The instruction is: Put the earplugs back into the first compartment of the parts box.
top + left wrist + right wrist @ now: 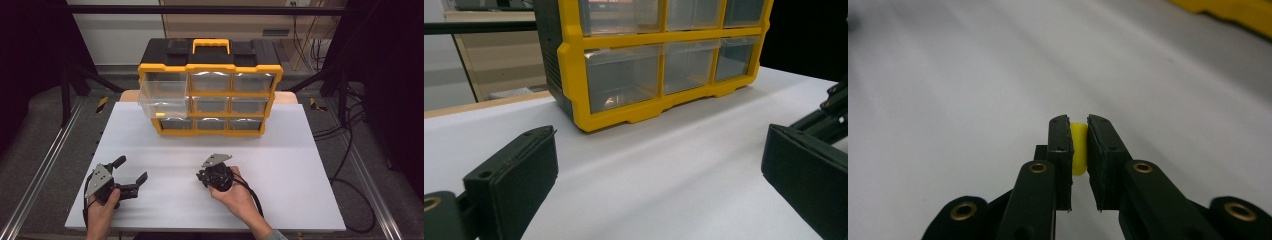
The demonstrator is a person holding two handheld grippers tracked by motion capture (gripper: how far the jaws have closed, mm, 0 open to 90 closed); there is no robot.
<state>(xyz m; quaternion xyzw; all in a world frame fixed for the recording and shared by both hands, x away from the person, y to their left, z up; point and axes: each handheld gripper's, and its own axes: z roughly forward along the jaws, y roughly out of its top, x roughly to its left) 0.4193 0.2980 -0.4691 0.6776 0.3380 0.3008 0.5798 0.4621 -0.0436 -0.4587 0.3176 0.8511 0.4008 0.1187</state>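
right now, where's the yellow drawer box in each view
High view: the drawer box stands top centre, at the far end of the white board, with its top-left drawer pulled out.
Left gripper view: the drawer box fills the upper middle, its lower drawers facing the camera.
Right gripper view: the drawer box is a blurred yellow strip in the top right corner.
Shared landmark: the white board.

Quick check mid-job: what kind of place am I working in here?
Most likely a lab recording bench, not a home. A white table sits inside a metal frame rail, loose cables lie on the floor, and a yellow drawer organizer is the lone prop.
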